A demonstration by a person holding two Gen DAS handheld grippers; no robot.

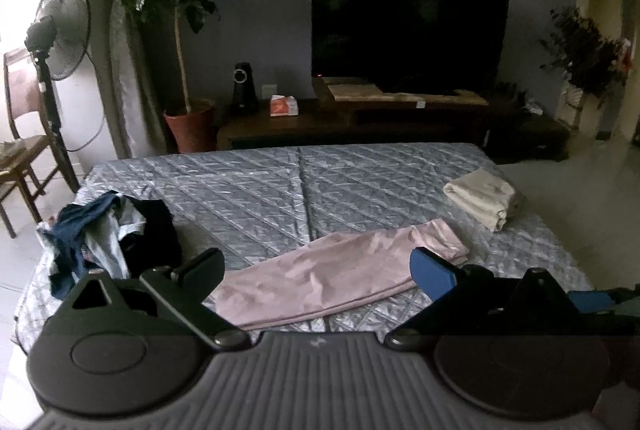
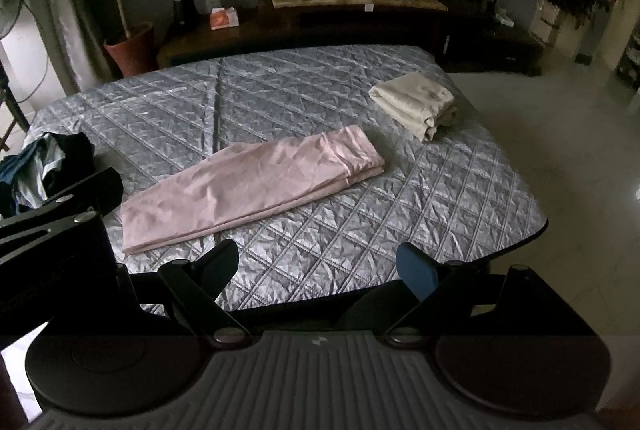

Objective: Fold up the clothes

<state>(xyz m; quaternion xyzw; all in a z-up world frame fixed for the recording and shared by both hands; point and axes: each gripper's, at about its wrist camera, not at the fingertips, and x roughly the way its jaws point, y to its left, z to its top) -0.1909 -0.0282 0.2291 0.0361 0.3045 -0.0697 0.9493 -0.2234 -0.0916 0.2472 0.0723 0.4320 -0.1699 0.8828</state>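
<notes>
Item: long pink satin-like garment, half-folded; likely light, limp, slippery. I'd pinch its near-left hem. My left gripper and right gripper: agape, empty.

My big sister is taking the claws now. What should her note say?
Left claw: open, holding nothing, above the near end of the pink pants.
Right claw: open, holding nothing, over the near edge of the quilted bed.
Pink pants: laid flat, folded lengthwise, in the middle of the bed.
Cream garment: folded, at the far right corner.
Unfolded pile: dark and blue clothes, at the left edge.
Done: the cream piece. Left: probably finish folding the pink pants, then do the pile.
</notes>
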